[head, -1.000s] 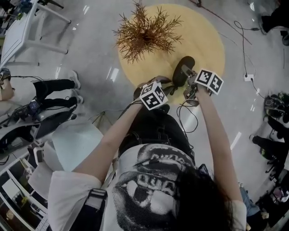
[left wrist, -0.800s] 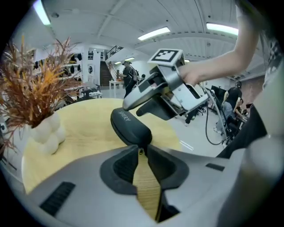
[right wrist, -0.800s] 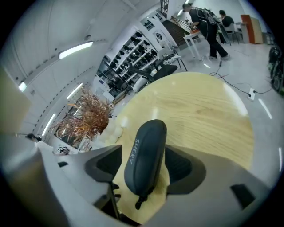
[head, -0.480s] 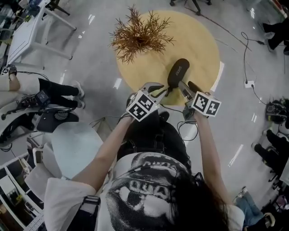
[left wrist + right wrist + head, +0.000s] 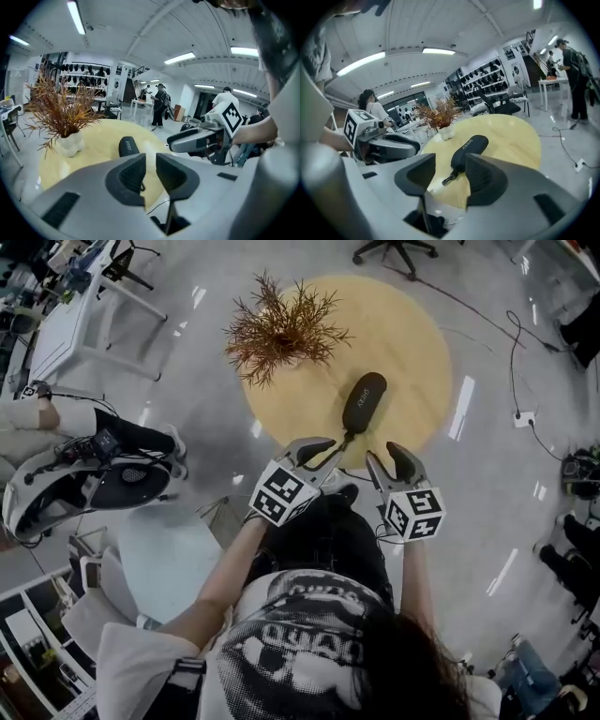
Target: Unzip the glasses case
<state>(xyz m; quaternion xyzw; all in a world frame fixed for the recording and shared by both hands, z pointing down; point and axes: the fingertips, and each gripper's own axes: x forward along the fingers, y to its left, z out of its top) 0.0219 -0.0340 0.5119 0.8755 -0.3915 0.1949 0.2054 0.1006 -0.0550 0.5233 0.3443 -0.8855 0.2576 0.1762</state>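
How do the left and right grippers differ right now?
Left gripper jaws stand a narrow slit apart; right gripper jaws gape wider and are closing. The left gripper sits to the glasses case's left, the right gripper to its right. Both are empty, short of the case.

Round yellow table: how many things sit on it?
2. A black glasses case toward the side closest to the person; a dried plant in a white vase farther away, to the left. Nothing looks hidden.

We make out pale lettering along the black oval fabric glasses case (image 5: 469,145), too small to spell reliably. Black-and-white square code markers cover the left white cube (image 5: 284,493) and the right white cube (image 5: 415,514).
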